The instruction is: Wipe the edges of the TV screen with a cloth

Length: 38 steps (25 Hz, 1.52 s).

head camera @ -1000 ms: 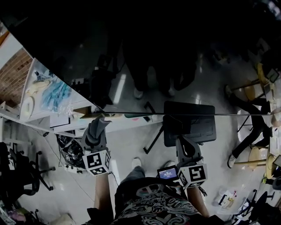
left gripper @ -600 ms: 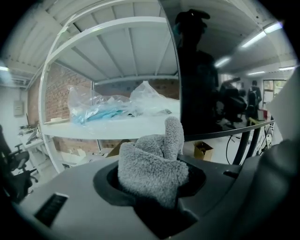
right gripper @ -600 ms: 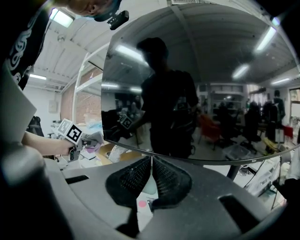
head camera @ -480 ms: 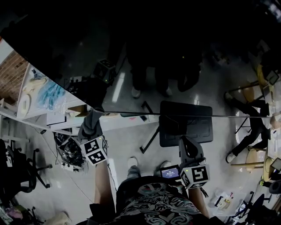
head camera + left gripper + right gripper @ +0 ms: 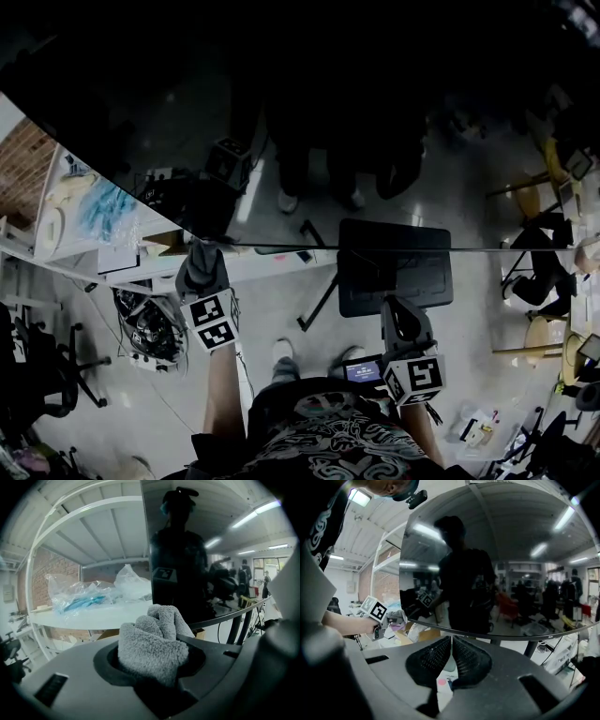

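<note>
The TV screen (image 5: 356, 122) is a big dark glossy panel whose bottom edge crosses the middle of the head view. My left gripper (image 5: 202, 255) is at its lower left corner, shut on a bunched grey cloth (image 5: 151, 645). In the left gripper view the top of the cloth sits against the screen (image 5: 187, 573) near that corner. My right gripper (image 5: 394, 305) hangs below the bottom edge, further right. Its jaws (image 5: 451, 652) are shut with nothing between them. From there I also see the left gripper (image 5: 389, 618) at the screen's (image 5: 497, 569) corner.
A white shelf with crumpled plastic bags (image 5: 94, 211) stands left of the TV, also in the left gripper view (image 5: 89, 597). A dark flat stand base (image 5: 394, 267) lies under the screen. An office chair (image 5: 37, 375), floor clutter (image 5: 145, 323) and stools (image 5: 548, 333) surround me.
The left gripper with the cloth has shifted slightly around the screen's lower left corner. The right gripper has hardly moved. The head view has drifted a little.
</note>
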{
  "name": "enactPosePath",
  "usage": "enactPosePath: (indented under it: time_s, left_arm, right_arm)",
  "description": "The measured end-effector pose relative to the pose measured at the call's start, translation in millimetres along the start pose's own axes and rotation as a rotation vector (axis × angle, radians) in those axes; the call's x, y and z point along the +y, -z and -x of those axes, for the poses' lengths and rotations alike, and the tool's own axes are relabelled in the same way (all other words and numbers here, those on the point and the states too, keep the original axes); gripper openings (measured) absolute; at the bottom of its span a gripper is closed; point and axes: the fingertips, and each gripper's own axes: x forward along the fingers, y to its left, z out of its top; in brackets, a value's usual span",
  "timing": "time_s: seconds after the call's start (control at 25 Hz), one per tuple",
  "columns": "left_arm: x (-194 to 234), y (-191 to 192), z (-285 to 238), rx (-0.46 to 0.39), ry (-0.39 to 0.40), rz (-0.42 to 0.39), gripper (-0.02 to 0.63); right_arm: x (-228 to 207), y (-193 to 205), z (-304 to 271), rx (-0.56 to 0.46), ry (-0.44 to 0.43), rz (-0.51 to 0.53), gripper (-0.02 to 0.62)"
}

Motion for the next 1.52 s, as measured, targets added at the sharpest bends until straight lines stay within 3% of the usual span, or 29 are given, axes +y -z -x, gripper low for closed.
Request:
enactPosePath:
  time_s: [0.96,1.52]
  left_arm:
    - [-24,-14,5,-0.004,-0.043,-0.066,0.196]
    - [-57,-18,8,-0.017,0.004,-0.109,0.196]
  right_arm:
    - [-11,-4,1,-0.016,-0.034,-0.013,0.035]
    - [-21,-2,9,-0.019,-0.03,-0.027,0.035]
